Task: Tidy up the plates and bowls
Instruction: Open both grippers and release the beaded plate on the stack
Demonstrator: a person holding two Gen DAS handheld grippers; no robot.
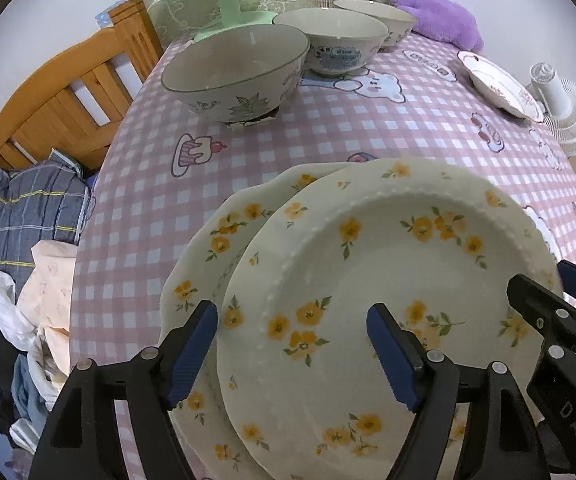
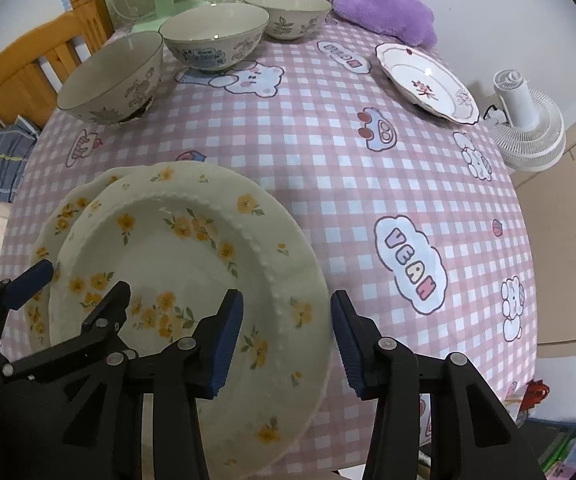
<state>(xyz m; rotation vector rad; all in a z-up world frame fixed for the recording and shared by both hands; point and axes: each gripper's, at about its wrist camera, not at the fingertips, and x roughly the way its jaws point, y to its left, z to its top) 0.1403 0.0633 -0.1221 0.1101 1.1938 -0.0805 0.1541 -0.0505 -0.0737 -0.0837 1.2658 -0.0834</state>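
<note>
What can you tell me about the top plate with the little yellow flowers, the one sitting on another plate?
The top plate is cream, glossy like ceramic, round, with a beaded ridge around its well and scattered yellow flowers with green leaves. It looks empty and whole. It lies off-centre on a scallop-edged plate of similar pattern, on the pink checked tablecloth near the front edge. The left hand-held gripper and right hand-held gripper each straddle its rim, jaws apart, pads not pressing.
</note>
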